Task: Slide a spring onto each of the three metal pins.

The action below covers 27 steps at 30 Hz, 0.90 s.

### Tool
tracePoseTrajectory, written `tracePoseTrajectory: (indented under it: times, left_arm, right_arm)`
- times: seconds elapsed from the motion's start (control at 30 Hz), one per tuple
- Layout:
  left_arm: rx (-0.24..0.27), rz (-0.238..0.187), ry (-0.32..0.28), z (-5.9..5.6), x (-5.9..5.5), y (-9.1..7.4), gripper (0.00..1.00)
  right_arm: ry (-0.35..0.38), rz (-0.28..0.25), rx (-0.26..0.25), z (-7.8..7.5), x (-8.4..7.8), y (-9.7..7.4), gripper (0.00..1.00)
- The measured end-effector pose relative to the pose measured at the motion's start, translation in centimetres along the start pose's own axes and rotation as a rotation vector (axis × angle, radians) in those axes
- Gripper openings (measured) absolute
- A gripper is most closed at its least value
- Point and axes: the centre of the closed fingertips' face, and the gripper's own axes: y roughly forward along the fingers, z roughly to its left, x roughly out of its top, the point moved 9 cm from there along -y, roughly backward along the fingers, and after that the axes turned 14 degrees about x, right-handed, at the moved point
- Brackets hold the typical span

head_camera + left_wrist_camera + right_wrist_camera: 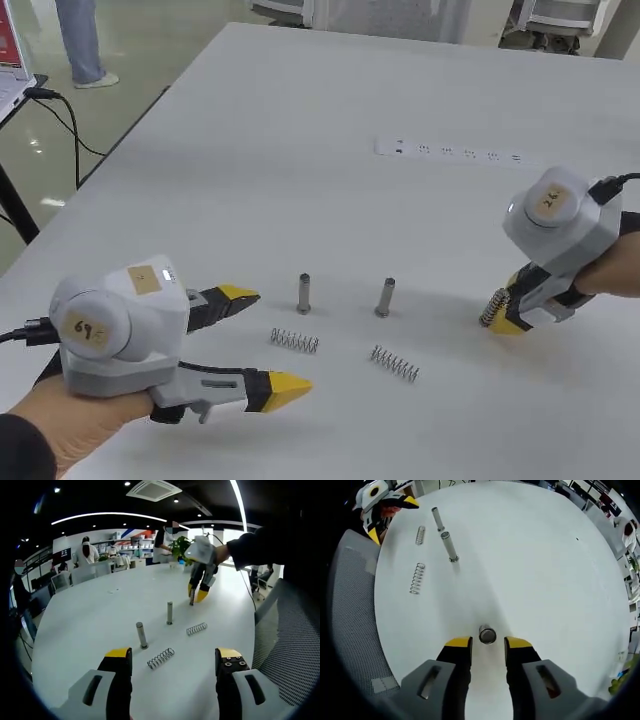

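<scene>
Nearest the camera, the left gripper hovers low over the white table with its yellow-tipped jaws spread wide and nothing between them. It points at the loose parts ahead, likely ready for a pickup. Just past its tips lie two springs on their sides, one spring in front of the left pin and the other spring in front of the middle pin. Both pins stand upright and bare, each with its spring close by so the reach is short. Off to the right, the right gripper angles down at the third pin, seen end-on just off its tips. Its jaws stand a little apart, with a gap on either side of the pin, so they appear to clamp nothing. A coiled spring rises at that spot, apparently already around this pin, though the seating is hard to confirm. That would leave two pins to fit. Farther back, a power strip lies flat on the table.
</scene>
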Motion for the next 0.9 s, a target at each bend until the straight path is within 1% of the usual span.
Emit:
tracePoseTrajectory:
  times: [0.4,0.63,0.77,0.83,0.9]
  left_arm:
    - [-0.009,-0.002,0.003,-0.1,0.0,0.2,0.66]
    - [-0.016,-0.002,0.006,-0.2,0.1,0.3,0.66]
    - [-0.018,-0.002,0.007,-0.2,0.1,0.3,0.66]
    - [-0.020,-0.003,0.008,-0.3,0.1,0.3,0.66]
    - [-0.021,-0.005,0.008,-0.3,0.1,0.4,0.66]
  right_arm:
    - [0.030,-0.030,-0.012,1.1,-1.3,-0.9,0.29]
    - [0.029,-0.036,-0.015,2.2,-1.7,-0.9,0.29]
    - [0.024,-0.041,-0.015,2.9,-1.7,-1.1,0.29]
    - [0.025,-0.053,-0.011,3.3,-1.6,-1.2,0.30]
    - [0.018,-0.053,-0.009,3.9,-1.6,-1.1,0.30]
